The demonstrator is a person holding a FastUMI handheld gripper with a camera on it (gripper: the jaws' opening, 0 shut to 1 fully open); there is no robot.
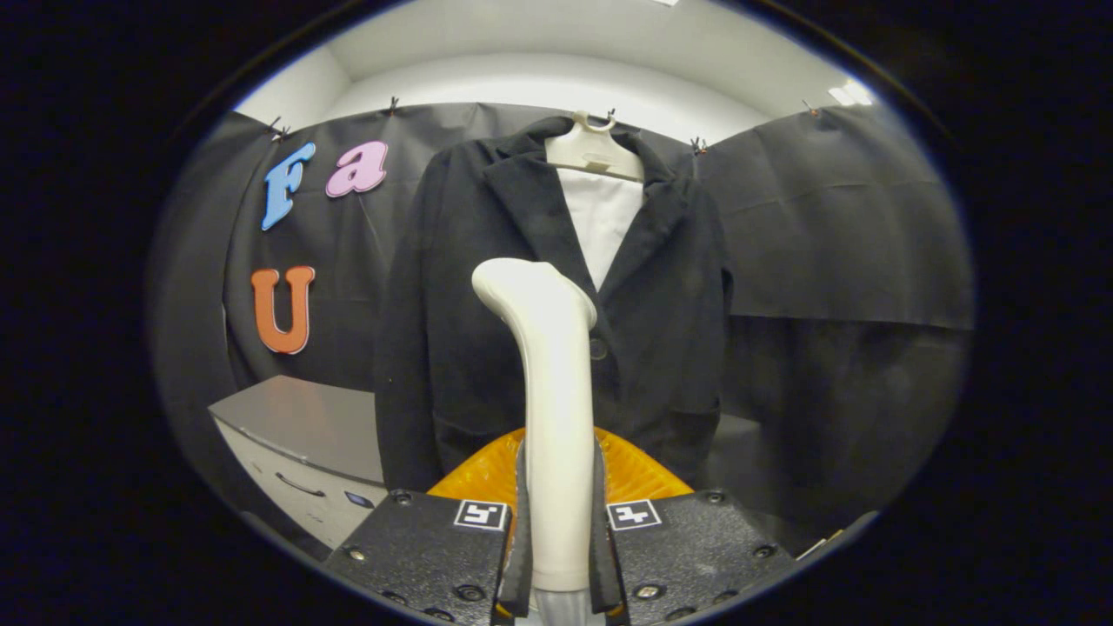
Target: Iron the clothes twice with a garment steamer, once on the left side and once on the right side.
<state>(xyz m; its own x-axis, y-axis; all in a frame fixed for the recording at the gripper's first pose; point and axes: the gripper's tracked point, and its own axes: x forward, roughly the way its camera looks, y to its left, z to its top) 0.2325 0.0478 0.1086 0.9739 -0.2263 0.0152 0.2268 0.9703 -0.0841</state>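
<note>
Tool [556,530] clamped tight on the cream plastic steamer handle [549,409] — upright, just ahead of the hanging black blazer [661,322].

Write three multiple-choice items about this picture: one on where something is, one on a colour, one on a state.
1. Where does the black jacket hang?
A. On a pale hanger against the booth's black cloth wall
B. Folded on the grey cabinet
C. Over a chair back

2. What colour is the garment inside the jacket's open collar?
A. Red
B. White
C. Blue

3. What is the claw doing?
A. Standing open, holding nothing
B. Shut on the jacket's sleeve
C. Shut on the garment steamer's handle

Answers:
1. A, the hanger's shoulders show at the collar, and the grey cabinet stands lower, beside the jacket.
2. B, the white garment shows between the lapels.
3. C, both fingers press on the sides of the cream garment steamer, whose head rises just ahead of them, before the jacket's button.
</note>
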